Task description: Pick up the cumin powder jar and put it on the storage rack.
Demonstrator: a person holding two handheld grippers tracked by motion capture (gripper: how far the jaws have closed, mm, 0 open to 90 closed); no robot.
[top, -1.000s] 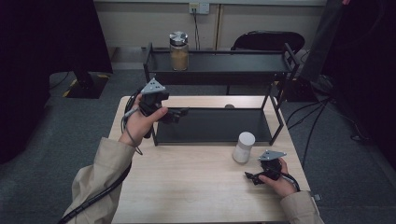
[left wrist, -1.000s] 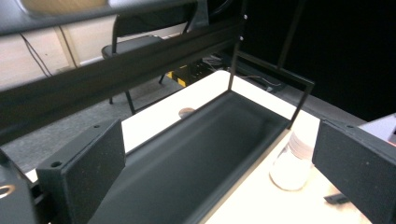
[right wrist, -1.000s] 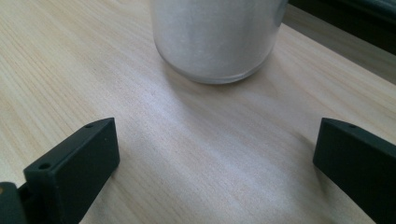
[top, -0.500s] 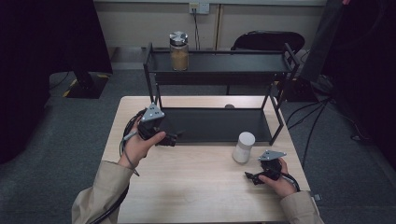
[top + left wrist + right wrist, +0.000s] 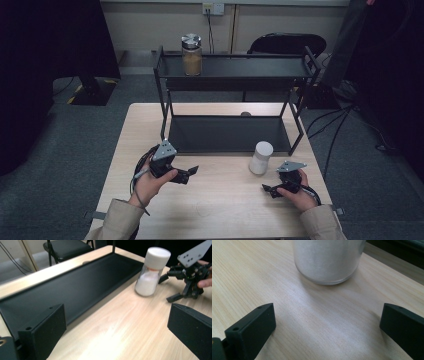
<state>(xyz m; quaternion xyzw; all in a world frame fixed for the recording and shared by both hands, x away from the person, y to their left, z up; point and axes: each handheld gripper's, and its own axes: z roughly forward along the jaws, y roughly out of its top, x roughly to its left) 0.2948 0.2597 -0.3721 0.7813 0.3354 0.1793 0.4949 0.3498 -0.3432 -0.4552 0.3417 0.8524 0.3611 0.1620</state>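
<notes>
Resting on the wooden table (image 5: 220,200), our right gripper (image 5: 272,189) lies just beside the white-lidded jar (image 5: 260,157) of white powder, jaws spread wide and pinching nothing; in the right gripper view the jar's base (image 5: 327,262) stands upright just beyond the open jaws, apart from both. We judge this placement to be a ready stance for closing on the jar, which stands on the table just in front of the lower tray (image 5: 230,134) of the black two-tier shelf (image 5: 235,67). Our left gripper (image 5: 189,173) hovers low near the tray's front left corner, jaws likewise spread and empty; its own view looks across the tabletop to the jar (image 5: 151,272), well apart, with the right gripper (image 5: 186,282) beyond it. A second jar (image 5: 191,54), metal-lidded with brownish contents, stands at the left end of the upper shelf, probably where the white jar would join it. We can read no brand, label or writing on either jar.
</notes>
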